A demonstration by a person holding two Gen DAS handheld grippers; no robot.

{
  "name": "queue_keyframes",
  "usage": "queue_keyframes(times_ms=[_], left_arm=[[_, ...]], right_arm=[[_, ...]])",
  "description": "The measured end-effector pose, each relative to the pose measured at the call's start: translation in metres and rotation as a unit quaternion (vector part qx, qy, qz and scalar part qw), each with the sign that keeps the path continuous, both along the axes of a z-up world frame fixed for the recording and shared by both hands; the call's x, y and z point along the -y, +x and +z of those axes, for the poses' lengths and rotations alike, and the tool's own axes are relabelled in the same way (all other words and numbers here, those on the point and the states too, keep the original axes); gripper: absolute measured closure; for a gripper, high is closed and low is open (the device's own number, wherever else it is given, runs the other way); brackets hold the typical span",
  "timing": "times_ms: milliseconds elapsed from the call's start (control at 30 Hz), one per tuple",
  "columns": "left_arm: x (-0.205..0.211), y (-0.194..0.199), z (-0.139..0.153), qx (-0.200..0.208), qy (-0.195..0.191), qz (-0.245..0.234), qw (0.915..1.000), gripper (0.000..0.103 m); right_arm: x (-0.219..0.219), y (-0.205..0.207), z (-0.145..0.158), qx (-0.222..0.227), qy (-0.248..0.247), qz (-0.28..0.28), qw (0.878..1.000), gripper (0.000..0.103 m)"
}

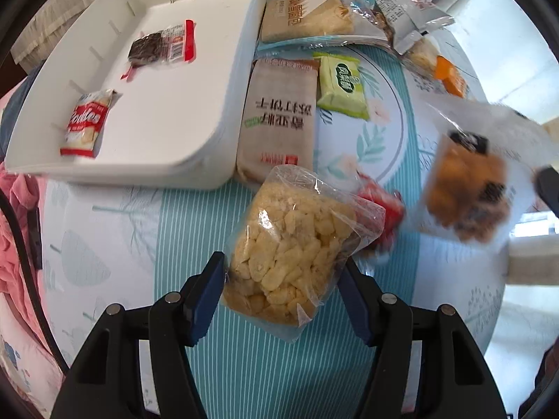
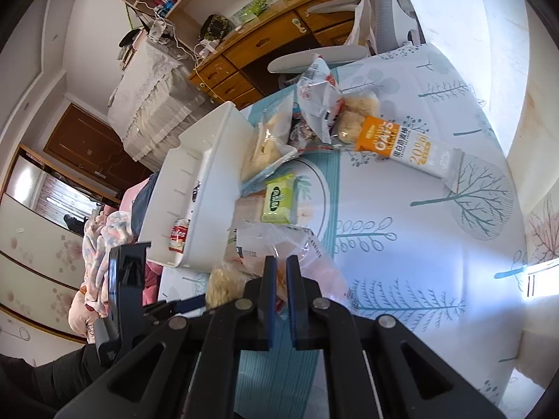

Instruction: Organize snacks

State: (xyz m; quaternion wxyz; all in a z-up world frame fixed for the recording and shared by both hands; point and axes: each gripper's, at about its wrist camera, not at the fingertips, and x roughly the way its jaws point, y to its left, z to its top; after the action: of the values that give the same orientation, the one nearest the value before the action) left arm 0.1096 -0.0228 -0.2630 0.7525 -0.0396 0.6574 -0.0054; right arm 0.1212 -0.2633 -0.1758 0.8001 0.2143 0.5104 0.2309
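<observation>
Jaws of the left gripper [image 1: 283, 272] clamp a clear plastic bag of pale puffed snacks [image 1: 290, 251] above the striped bedsheet [image 1: 115, 230], near the white plastic tray [image 1: 209, 111]; right gripper [image 2: 277, 272] jaws pinch a clear crinkled snack bag [image 2: 279, 241].

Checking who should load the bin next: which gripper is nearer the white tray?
Left. The left gripper, around a puffed-rice bag, sits just below the white tray; the right gripper, pinching a clear packet, is farther right.
</observation>
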Motion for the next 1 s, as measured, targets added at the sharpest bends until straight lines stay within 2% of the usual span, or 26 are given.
queue_keyframes(times_ms=[200,300,500,567,767,900,933,1000], left_arm=[[-0.008,-0.024,0.021,-0.005,-0.02,-0.012,0.9997,0.041],[-0.01,-0.03,0.04,-0.008,-0.027,-0.024,0.9993,0.041],[-0.025,-0.039,0.074,0.0,-0.036,-0.04,0.9986,0.041],[-0.03,-0.038,0.083,0.007,-0.032,-0.044,0.9985,0.041],[-0.05,-0.035,0.111,0.027,-0.034,-0.052,0.9977,0.041],[-0.061,-0.032,0.125,0.037,-0.033,-0.059,0.997,0.041],[-0.063,-0.031,0.127,0.038,-0.033,-0.06,0.9969,0.041],[-0.069,-0.028,0.131,0.04,-0.032,-0.061,0.9968,0.041]], right_arm=[[-0.008,-0.007,0.011,0.017,0.013,-0.003,1.0,0.101],[-0.01,-0.012,0.025,0.044,0.038,-0.007,0.998,0.103],[-0.024,-0.015,0.044,0.069,0.025,-0.008,0.997,0.103],[-0.027,-0.015,0.044,0.065,0.015,-0.014,0.998,0.103],[-0.035,-0.017,0.026,0.028,-0.057,-0.043,0.997,0.102],[-0.031,-0.016,0.007,-0.004,-0.077,-0.071,0.994,0.101],[-0.03,-0.015,0.003,-0.012,-0.083,-0.076,0.994,0.098],[-0.03,-0.014,-0.007,-0.03,-0.1,-0.086,0.991,0.084]])
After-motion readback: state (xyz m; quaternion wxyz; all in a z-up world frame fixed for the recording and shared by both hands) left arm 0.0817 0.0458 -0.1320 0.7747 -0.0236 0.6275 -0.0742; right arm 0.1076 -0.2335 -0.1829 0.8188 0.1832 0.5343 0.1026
